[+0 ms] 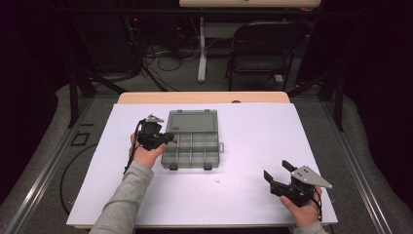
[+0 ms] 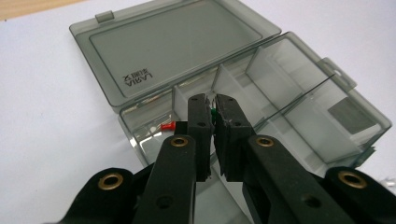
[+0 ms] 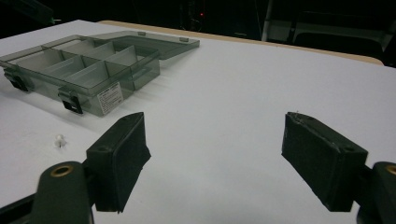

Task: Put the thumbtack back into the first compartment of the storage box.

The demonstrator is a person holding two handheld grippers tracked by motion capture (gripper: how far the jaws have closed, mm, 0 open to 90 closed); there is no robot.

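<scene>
Here, in the high view, a grey see-through compartment box (image 1: 191, 146) sits a little left of the middle of the frame on the white table (image 1: 253, 136), its lid (image 1: 191, 121) folded flat toward the top of the frame. The left gripper (image 1: 168, 138) reaches in from the left and hangs over the box's left-hand compartments, with the person's hand (image 1: 146, 155) and grey sleeve (image 1: 124, 202) trailing to the lower left. The right gripper (image 1: 276, 171) rests at the lower right, well apart from the box, jaws spread wide. A small white pin (image 1: 216, 181) lies on the table between the box and that gripper.

In the left gripper view, the left gripper (image 2: 213, 116) has its jaws pinched nearly together in the middle of the frame on a small green push pin (image 2: 214, 115), of which just a sliver of green peeks out between the pads. It hovers over a compartment near the box's (image 2: 299, 107) lower-left corner. A red push pin (image 2: 167, 126) lies in the compartment just left of the jaws. The lid (image 2: 177, 44) lies open at the upper left.

In the right gripper view, the right gripper (image 3: 219, 154) is wide open and holds nothing, one pad at lower left, the other at lower right. The box (image 3: 79, 67) is at the upper left, and the white pin (image 3: 59, 139) lies on the table (image 3: 233, 84) at the left edge below it.
</scene>
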